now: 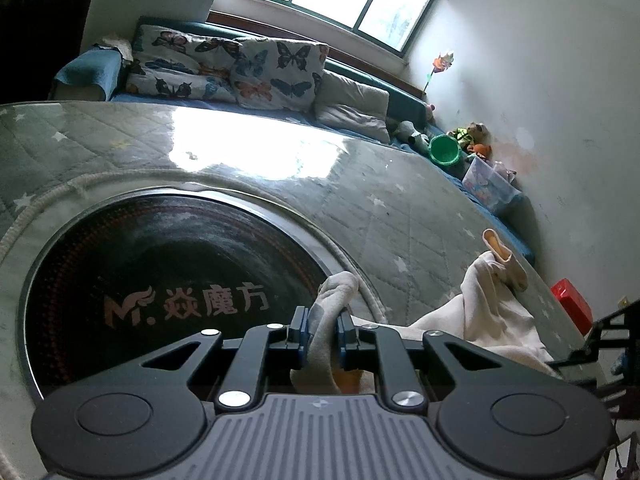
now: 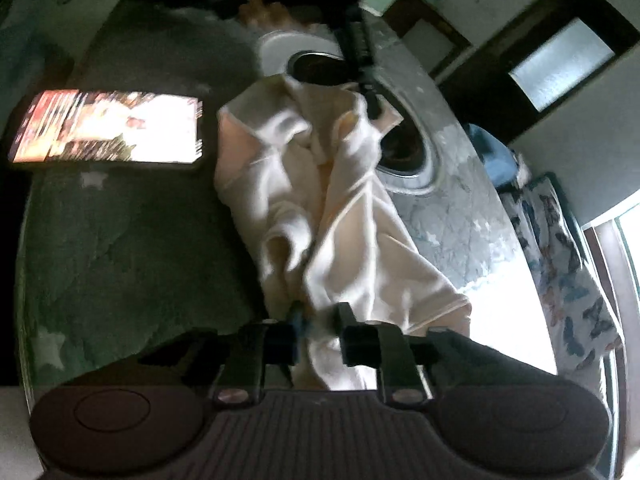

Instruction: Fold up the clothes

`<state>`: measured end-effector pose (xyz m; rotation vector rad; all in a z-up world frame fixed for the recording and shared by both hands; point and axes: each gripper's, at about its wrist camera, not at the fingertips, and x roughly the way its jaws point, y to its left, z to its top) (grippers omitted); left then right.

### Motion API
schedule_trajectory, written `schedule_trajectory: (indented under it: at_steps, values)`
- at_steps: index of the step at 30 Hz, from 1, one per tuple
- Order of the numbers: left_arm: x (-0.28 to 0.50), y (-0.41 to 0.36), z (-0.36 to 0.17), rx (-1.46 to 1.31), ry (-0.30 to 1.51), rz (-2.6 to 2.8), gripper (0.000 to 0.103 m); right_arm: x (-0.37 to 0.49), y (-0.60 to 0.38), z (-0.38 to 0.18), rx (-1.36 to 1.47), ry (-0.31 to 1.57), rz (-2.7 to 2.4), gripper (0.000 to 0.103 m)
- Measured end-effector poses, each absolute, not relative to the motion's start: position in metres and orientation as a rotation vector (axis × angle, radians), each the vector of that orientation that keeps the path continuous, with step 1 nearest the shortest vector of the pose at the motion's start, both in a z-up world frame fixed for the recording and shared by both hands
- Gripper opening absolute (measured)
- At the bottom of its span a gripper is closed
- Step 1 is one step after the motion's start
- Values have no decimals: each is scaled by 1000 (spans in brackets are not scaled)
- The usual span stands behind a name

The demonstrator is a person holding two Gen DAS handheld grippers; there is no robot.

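The cream garment lies rumpled in a long strip across the round glass-topped table, over a quilted grey-green cover with pale stars, one end draped near the black round cooktop set into the table's middle. Our left gripper is clamped on a bunched grey-white fold of it, the cloth squeezed between the blue pads and rising in a loop above them. Our right gripper has its jaws drawn in close on the garment's near end, fabric pinched between them, though that view is blurred. A lit phone lies flat on the table to the left of the garment, apart from it. Beyond the table we see a blue bench with butterfly-print pillows under the window.
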<state>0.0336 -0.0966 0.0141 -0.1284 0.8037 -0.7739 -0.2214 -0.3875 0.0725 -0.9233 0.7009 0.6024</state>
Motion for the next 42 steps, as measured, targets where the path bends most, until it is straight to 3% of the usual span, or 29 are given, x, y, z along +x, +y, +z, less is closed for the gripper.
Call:
schedule_trajectory:
  at_steps: [12, 24, 42]
  values:
    - [31, -97, 16, -108, 772, -783, 15, -178, -425, 122, -546, 652, 427, 8]
    - [52, -95, 29, -138, 705, -708, 8, -73, -467, 149, -291, 614, 251, 7]
    - [154, -104, 6, -136, 774, -539, 9, 95, -502, 100, -90, 698, 41, 7]
